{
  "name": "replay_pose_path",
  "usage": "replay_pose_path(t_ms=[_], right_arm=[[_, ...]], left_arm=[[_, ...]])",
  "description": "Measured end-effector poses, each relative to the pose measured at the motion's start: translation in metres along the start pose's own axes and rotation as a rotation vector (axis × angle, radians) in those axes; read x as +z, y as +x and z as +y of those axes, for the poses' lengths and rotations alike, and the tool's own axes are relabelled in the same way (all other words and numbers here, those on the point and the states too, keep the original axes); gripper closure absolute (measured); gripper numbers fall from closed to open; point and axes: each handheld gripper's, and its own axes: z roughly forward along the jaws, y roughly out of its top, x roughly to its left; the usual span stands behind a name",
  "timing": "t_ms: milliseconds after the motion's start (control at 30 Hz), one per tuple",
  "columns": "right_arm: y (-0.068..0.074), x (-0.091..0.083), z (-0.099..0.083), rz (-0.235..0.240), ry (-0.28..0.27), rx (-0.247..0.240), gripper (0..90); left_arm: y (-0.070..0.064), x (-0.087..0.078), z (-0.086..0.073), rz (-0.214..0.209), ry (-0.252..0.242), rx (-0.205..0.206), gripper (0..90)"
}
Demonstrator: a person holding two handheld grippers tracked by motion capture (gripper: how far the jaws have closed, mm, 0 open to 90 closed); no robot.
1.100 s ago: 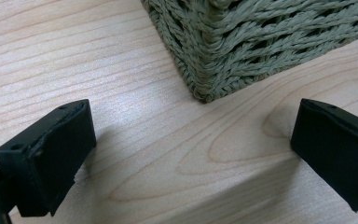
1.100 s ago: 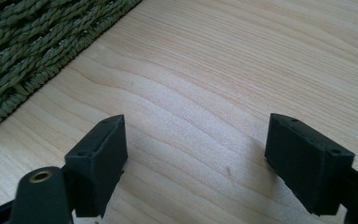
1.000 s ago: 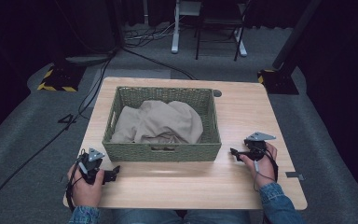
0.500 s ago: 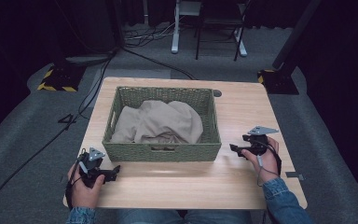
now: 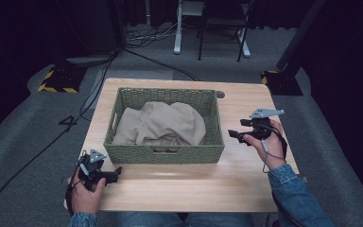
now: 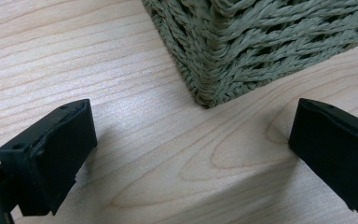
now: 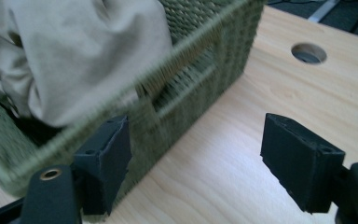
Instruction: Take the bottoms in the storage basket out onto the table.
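The right tongs [image 5: 236,135] have lifted toward the woven basket [image 5: 165,153] on the worktop [image 5: 246,179], jaws wide for the beige cloth [image 5: 163,124] inside, while the left tongs [image 5: 116,172] wait wide open near its corner.

The basket [image 7: 186,79] is blurred in the right gripper view, its left end cut off. The cloth [image 5: 163,124] hides the basket floor. The left gripper view crops the basket to one corner.
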Motion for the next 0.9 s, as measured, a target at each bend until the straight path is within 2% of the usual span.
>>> replay_pose_path(t_ms=[33,233,433,700,733,767,900], right_arm=[[0.003,0.002,0.011,0.008,0.004,-0.008,25.0],[0.014,0.006,0.036,0.042,-0.013,-0.032,25.3],[0.030,0.018,0.063,0.094,-0.017,-0.057,24.7],[0.052,0.050,0.092,0.149,0.011,-0.087,21.5],[0.052,0.050,0.092,0.149,0.011,-0.087,21.5],[0.058,0.058,0.098,0.161,0.008,-0.096,20.4],[0.066,0.077,0.106,0.181,0.010,-0.094,18.4]], left_arm=[[0.000,0.000,0.000,0.003,0.000,0.001,1.0],[0.001,-0.001,-0.001,0.016,0.001,-0.019,0.5],[0.002,0.000,0.000,0.016,0.003,-0.009,0.3],[0.002,0.000,0.000,0.013,0.002,-0.014,0.1],[0.002,0.000,0.000,0.013,0.002,-0.014,0.1],[0.002,0.001,0.000,0.013,0.002,-0.013,0.1],[0.002,0.000,0.000,0.020,0.003,-0.011,0.2]])
